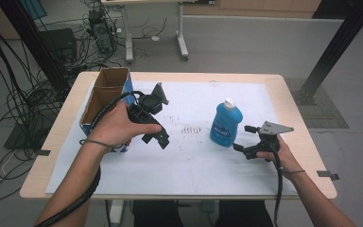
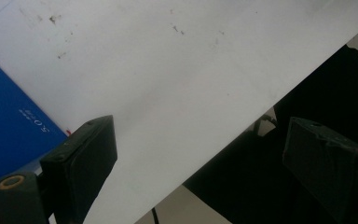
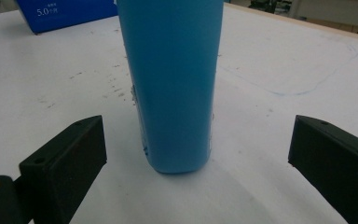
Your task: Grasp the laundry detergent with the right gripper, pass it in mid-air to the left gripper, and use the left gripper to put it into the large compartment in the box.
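A blue bottle (image 1: 227, 124) with a white cap stands upright on the white sheet (image 1: 194, 161), right of the middle. My right gripper (image 1: 242, 137) sits just right of it, pointing at it. In the right gripper view the bottle (image 3: 172, 84) stands centred just ahead of the wide-open right gripper (image 3: 198, 149), and neither pad touches it. A hand holds my left gripper (image 1: 155, 139) above the sheet, beside an open cardboard box (image 1: 105, 94) with blue sides. The left gripper (image 2: 205, 158) is open over bare sheet with nothing between its jaws.
The blue box side (image 2: 4, 126) lies at the left of the left gripper view, and the sheet's near edge runs diagonally through it. The box (image 3: 65, 11) sits far behind the bottle. Cables, a desk frame and black posts stand on the floor beyond the wooden table (image 1: 288, 94).
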`<act>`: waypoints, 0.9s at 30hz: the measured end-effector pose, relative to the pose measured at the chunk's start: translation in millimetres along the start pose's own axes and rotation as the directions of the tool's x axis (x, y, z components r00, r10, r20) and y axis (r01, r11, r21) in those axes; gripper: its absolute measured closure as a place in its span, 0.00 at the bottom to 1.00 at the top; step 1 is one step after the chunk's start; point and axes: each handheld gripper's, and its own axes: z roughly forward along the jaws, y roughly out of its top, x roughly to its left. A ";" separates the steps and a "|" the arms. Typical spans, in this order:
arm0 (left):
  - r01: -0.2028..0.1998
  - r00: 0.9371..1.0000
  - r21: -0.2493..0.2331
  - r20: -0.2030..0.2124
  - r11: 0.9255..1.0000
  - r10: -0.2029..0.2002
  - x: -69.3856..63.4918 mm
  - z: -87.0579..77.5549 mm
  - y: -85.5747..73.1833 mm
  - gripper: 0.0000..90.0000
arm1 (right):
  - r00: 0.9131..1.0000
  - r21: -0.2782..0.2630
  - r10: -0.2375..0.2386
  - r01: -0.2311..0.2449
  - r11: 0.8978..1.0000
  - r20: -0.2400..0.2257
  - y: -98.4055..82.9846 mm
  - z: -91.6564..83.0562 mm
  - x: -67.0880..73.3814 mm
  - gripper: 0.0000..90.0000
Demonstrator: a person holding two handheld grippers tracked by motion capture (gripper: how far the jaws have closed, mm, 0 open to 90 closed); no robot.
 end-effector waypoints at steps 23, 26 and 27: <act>0.026 1.000 0.004 0.004 1.000 -0.026 2.4 0.3 -7.8 0.11 | 0.998 -0.098 -0.038 0.033 0.995 -0.051 -14.5 7.9 6.2 0.05; 0.028 1.000 0.002 0.003 1.000 -0.028 2.5 0.0 -7.6 0.11 | 0.998 -0.106 -0.030 0.024 0.994 -0.056 -16.0 8.7 6.5 0.05; 0.029 1.000 0.002 0.004 1.000 -0.029 2.5 0.1 -7.5 0.11 | 0.998 -0.110 -0.027 0.020 0.994 -0.060 -16.7 9.2 6.3 0.05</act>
